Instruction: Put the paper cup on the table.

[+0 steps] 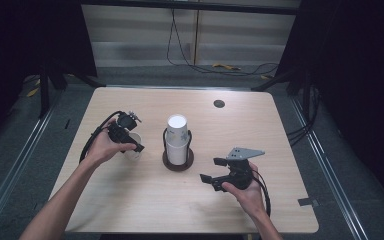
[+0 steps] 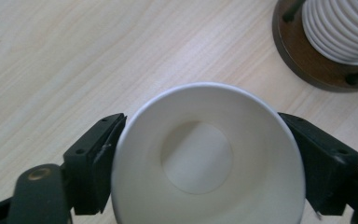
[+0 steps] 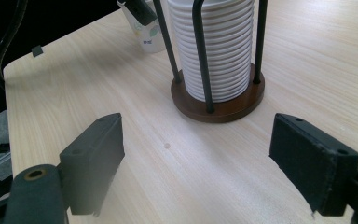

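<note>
Left to right across the table (image 1: 130, 210). Your left gripper (image 1: 131, 143) hangs over a single paper cup (image 1: 134, 152) standing upright on the wood, left of centre. The left gripper view looks straight down into that cup (image 2: 205, 168): its rim lies between the two jaws, which stand spread at either side; whether the pads touch the rim cannot be told. The same view shows the cup empty.

At centre, a stack of paper cups (image 1: 177, 140) sits mouth-down in a cup holder (image 1: 178, 163) with a round dark wooden base. The right gripper view adds the ribbed rims of the stack (image 3: 214, 51), the thin black rods of the holder (image 3: 200, 51), and printing on the single cup (image 3: 147, 32) beyond.

Near right, your right gripper (image 1: 214, 170) has its jaws spread, nothing between them, pointing towards the holder.
</note>
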Demonstrator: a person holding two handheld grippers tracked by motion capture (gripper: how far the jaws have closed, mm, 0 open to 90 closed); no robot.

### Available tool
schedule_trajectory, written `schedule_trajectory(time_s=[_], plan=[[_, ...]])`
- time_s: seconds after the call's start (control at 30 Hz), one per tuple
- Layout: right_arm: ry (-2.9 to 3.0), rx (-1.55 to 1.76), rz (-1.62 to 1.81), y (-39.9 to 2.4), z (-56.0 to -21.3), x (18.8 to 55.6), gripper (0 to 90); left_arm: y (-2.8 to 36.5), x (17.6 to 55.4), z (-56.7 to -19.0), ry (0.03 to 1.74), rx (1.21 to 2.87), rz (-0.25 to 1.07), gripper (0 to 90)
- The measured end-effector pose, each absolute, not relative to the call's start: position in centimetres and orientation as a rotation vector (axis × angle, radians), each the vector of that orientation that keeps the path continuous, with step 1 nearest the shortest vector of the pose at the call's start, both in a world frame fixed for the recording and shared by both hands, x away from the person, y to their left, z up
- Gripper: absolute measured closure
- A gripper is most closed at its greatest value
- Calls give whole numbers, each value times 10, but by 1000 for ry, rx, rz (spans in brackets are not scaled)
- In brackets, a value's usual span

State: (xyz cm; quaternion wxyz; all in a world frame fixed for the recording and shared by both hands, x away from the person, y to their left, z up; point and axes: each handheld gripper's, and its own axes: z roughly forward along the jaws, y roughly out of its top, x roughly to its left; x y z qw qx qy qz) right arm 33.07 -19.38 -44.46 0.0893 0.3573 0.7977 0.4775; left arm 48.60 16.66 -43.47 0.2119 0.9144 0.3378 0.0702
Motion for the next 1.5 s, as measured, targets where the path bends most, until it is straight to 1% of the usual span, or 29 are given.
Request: schedule_trajectory(time_s=[0.07, 0.17, 0.23, 0.33, 0.4, 0.5, 0.6, 0.63, 0.73, 0.9, 1.0, 1.13, 1.2, 1.3, 1.4, 1.5], plan=[[2371, 1065, 1422, -194, -444, 331, 174, 170, 487, -435, 954, 2500, 194, 173], [2374, 1069, 1422, -194, -444, 331, 174, 175, 487, -436, 966, 2447, 155, 172], [2372, 1073, 1419, -195, -445, 331, 174, 177, 485, -435, 959, 2423, 183, 171], [2369, 1075, 1420, -195, -445, 332, 174, 177, 485, -434, 966, 2402, 171, 171], [2369, 1076, 1419, -195, -445, 332, 174, 176, 483, -433, 952, 2400, 209, 173], [2371, 1078, 1419, -195, -445, 332, 174, 175, 482, -429, 950, 2367, 196, 168], [2371, 1076, 1416, -195, -445, 332, 174, 176, 480, -424, 960, 2336, 248, 159], [2370, 1075, 1417, -195, -445, 331, 174, 177, 480, -424, 964, 2327, 231, 159], [2366, 1074, 1418, -196, -444, 331, 174, 179, 478, -423, 944, 2315, 222, 162], [2361, 1076, 1420, -196, -444, 331, 174, 181, 471, -421, 911, 2251, 290, 165], [2360, 1082, 1420, -196, -444, 331, 174, 181, 465, -421, 886, 2225, 274, 167], [2356, 1082, 1422, -196, -444, 331, 174, 181, 456, -416, 849, 2198, 285, 168], [2358, 1082, 1419, -196, -444, 331, 174, 182, 452, -414, 844, 2187, 312, 170], [2360, 1079, 1417, -196, -444, 330, 174, 185, 448, -413, 823, 2156, 277, 175], [2357, 1085, 1419, -197, -443, 330, 174, 187, 441, -414, 804, 2158, 292, 183], [2351, 1087, 1420, -198, -443, 330, 174, 187, 433, -415, 767, 2156, 275, 183]])
